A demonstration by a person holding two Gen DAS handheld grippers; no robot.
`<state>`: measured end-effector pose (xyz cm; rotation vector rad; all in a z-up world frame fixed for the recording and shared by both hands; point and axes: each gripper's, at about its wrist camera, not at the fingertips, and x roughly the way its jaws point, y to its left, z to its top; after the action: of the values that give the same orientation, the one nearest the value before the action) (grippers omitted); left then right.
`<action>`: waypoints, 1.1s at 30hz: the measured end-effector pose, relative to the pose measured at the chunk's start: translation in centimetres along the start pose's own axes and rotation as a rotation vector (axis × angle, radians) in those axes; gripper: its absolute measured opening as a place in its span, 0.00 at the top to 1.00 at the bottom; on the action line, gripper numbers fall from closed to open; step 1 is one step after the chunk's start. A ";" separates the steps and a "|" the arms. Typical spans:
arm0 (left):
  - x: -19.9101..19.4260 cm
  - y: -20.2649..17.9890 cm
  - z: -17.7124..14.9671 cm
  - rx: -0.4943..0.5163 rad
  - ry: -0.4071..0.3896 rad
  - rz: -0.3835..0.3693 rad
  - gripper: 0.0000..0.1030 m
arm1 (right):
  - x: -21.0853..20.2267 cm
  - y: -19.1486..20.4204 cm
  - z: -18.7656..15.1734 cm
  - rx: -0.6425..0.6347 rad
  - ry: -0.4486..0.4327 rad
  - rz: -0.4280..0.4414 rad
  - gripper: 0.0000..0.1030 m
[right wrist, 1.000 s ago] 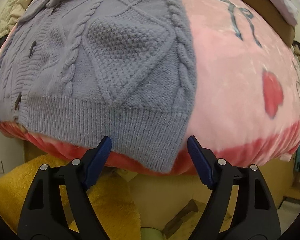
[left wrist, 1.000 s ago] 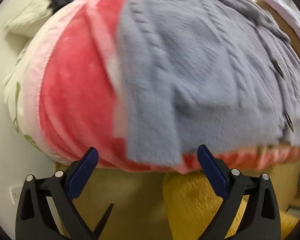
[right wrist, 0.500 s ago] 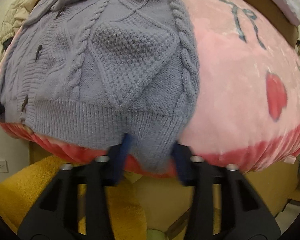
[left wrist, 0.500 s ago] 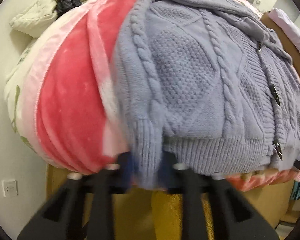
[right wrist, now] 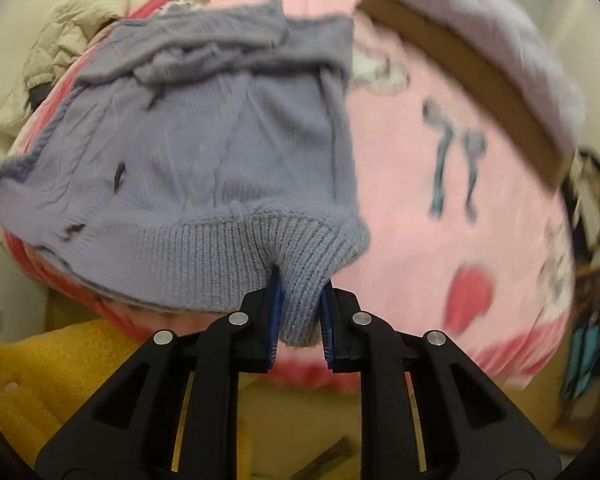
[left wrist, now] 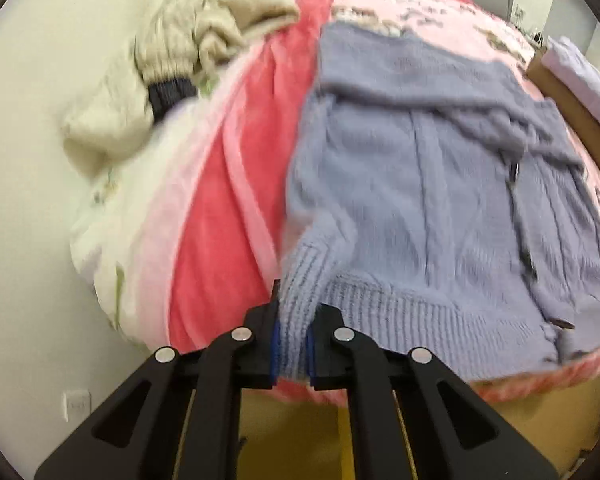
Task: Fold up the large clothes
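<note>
Both tools have clamped and lifted the cardigan (left wrist: 412,216) hem: left tool (left wrist: 293,344), right tool (right wrist: 299,316)

left side: a cream jacket (left wrist: 172,60) is lying heaped at the bed's far left edge, blocking that corner.
right side: a brown board (right wrist: 460,76) carrying a pale folded cloth (right wrist: 480,32) is walling off the far right.
middle right: bare pink blanket (right wrist: 412,208) is lying open beside the grey cardigan (right wrist: 236,152).
near edge: yellow fabric (right wrist: 60,368) is sitting below the bed.
</note>
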<state>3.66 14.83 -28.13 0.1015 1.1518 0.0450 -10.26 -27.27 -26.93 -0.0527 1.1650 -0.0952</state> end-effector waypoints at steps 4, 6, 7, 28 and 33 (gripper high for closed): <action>-1.3 -0.3 4.0 -0.037 -0.085 0.026 0.91 | -1.1 -0.8 5.8 0.005 -0.066 -0.048 0.84; -2.2 0.1 6.6 -0.074 -0.121 0.033 0.91 | -1.8 -1.2 8.9 0.033 -0.107 -0.065 0.84; -2.4 0.5 8.0 -0.094 -0.137 0.029 0.91 | -2.0 -1.4 10.1 0.042 -0.121 -0.071 0.84; 3.9 -4.1 29.2 -0.319 -0.352 -0.031 0.91 | 6.9 -5.1 32.1 0.157 -0.354 -0.097 0.84; 9.2 -6.3 33.1 -0.236 -0.268 0.000 0.91 | 12.7 -6.2 36.2 0.185 -0.287 -0.099 0.84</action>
<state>37.56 7.49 -23.79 -0.0996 0.8716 0.1624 27.70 -35.07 -23.72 0.0387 0.8624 -0.2743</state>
